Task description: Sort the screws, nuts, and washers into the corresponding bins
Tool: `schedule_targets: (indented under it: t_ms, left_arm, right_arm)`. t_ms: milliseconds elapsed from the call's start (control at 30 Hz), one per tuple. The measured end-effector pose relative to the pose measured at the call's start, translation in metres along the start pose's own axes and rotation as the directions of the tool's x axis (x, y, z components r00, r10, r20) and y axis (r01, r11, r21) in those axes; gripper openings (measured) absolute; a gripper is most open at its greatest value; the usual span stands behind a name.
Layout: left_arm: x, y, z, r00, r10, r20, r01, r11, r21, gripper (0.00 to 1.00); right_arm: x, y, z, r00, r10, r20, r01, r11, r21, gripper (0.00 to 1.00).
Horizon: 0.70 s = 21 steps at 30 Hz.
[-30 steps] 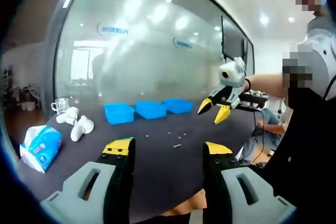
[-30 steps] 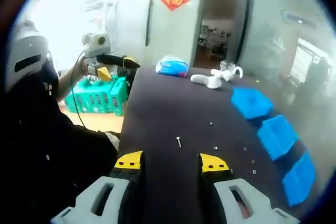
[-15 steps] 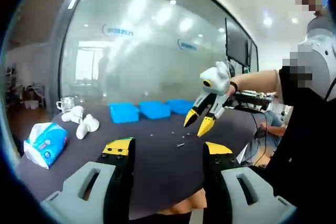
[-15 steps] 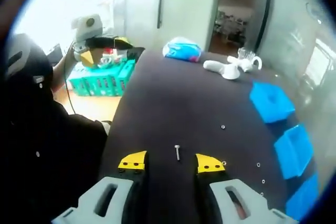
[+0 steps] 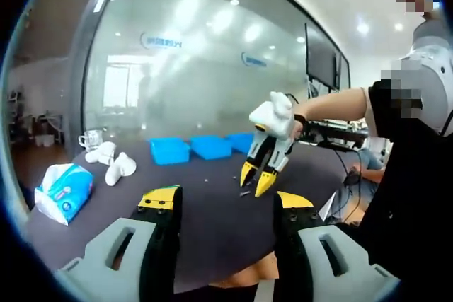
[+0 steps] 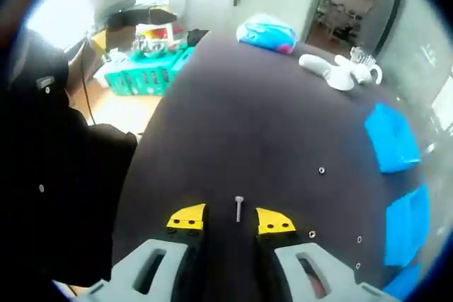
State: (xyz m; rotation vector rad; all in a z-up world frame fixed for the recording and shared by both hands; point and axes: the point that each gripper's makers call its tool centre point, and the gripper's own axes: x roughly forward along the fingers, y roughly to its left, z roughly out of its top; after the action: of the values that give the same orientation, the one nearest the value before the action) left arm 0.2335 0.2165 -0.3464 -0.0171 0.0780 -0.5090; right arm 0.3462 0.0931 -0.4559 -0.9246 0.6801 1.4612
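A small screw (image 6: 238, 208) lies on the dark table (image 6: 233, 118), right between the yellow tips of my right gripper (image 6: 231, 218), which is open and low over it. From the left gripper view, that right gripper (image 5: 256, 178) points down at the screw (image 5: 243, 193). Other tiny nuts or washers (image 6: 321, 170) are scattered to the right. Three blue bins (image 5: 170, 151) (image 5: 211, 146) (image 5: 241, 141) stand in a row at the table's far side; two blue bins (image 6: 393, 136) (image 6: 403, 217) show at the right. My left gripper (image 5: 226, 203) is held open above the near table edge, holding nothing.
A blue tissue pack (image 5: 64, 192) (image 6: 267, 33), white rounded objects (image 5: 113, 164) (image 6: 336, 76) and a glass cup (image 5: 90, 139) sit at one end. A green crate (image 6: 152, 76) stands beside the table. The person's dark clothing (image 6: 64, 175) is close by.
My right gripper has come down toward the table and onto the screw, which now sits between its tips; its jaws stand a little closer together. My left gripper has stayed put.
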Motion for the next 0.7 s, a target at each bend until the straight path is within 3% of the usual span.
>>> schedule_targets:
  t_ms: [700]
  left_arm:
    - [-0.0022,0.0033,-0.0002,1.0,0.011,-0.001,-0.011,1.0,-0.005,0.51]
  right_arm:
    - [0.009,-0.0003,-0.0035,0.996,0.06,-0.072,-0.06,0.998,-0.007,0.0]
